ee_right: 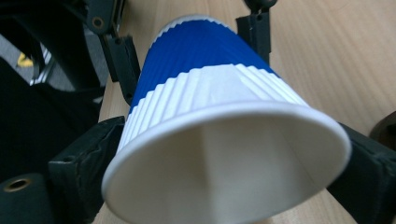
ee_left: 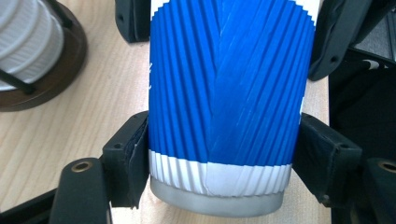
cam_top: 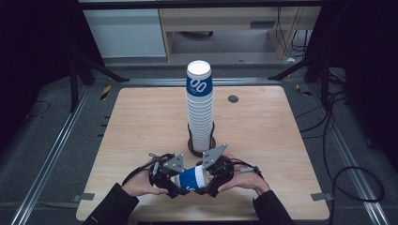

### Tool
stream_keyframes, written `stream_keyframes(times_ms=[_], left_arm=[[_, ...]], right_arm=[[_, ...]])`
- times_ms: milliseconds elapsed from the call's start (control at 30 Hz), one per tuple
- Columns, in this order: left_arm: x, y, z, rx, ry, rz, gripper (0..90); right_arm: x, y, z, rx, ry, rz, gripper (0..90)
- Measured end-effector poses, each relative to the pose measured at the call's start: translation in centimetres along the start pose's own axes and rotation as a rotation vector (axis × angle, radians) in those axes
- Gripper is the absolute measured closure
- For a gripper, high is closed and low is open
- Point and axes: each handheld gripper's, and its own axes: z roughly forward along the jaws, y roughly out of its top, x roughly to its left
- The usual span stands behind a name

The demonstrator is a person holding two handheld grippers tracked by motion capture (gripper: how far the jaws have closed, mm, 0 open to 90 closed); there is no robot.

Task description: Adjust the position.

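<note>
Rim-first toward my right gripper (ee_right: 224, 186), the blue cup (cam_top: 193, 178) lies between both hands above the table's (cam_top: 141, 131) near edge. My left gripper (ee_left: 219, 154) pinches its base; the right's jaws flank the rim, so I seat them squarely before the left lets go.

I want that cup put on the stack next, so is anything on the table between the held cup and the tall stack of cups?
Nothing visible: bare table lies between the blue cup and the stack behind it.
</note>
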Motion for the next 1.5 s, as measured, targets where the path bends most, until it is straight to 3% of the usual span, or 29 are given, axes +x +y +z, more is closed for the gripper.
stream_keyframes(times_ms=[133, 267, 433, 567, 700, 867, 1167, 1367, 1500], left_arm=[[0.9, -0.6, -1.2, -0.057, 0.004, -0.041, 26.6], [1.8, -1.5, -2.6, -0.112, 0.035, -0.080, 26.6], [2.2, -1.9, -3.8, -0.231, 0.055, -0.120, 26.5], [2.1, -1.9, -4.0, -0.305, 0.057, -0.133, 26.5], [1.7, -1.5, -3.7, -0.333, 0.044, -0.116, 26.5], [1.0, -0.8, -3.1, -0.317, 0.037, -0.087, 26.6], [0.3, -0.2, -2.4, -0.294, 0.025, -0.057, 26.7], [0.1, 0.0, -1.7, -0.247, 0.025, -0.041, 26.7], [0.1, -0.1, -1.7, -0.242, 0.022, -0.043, 26.7]], right_arm=[[-0.4, 0.0, -1.0, -0.050, -0.038, 0.028, 5.1], [-1.0, -0.2, -2.6, -0.124, -0.065, 0.072, 5.0], [-1.6, -0.7, -3.9, -0.182, -0.108, 0.119, 5.4], [-1.9, -0.9, -4.3, -0.243, -0.100, 0.152, 5.8], [-1.8, -0.7, -4.4, -0.295, -0.070, 0.162, 6.2], [-1.7, -0.4, -4.3, -0.347, -0.017, 0.178, 6.8], [-1.4, -0.1, -3.3, -0.335, 0.037, 0.176, 8.0], [-1.3, -0.1, -2.5, -0.316, 0.079, 0.184, 12.1], [-1.4, -0.2, -2.4, -0.304, 0.077, 0.191, 14.0]])
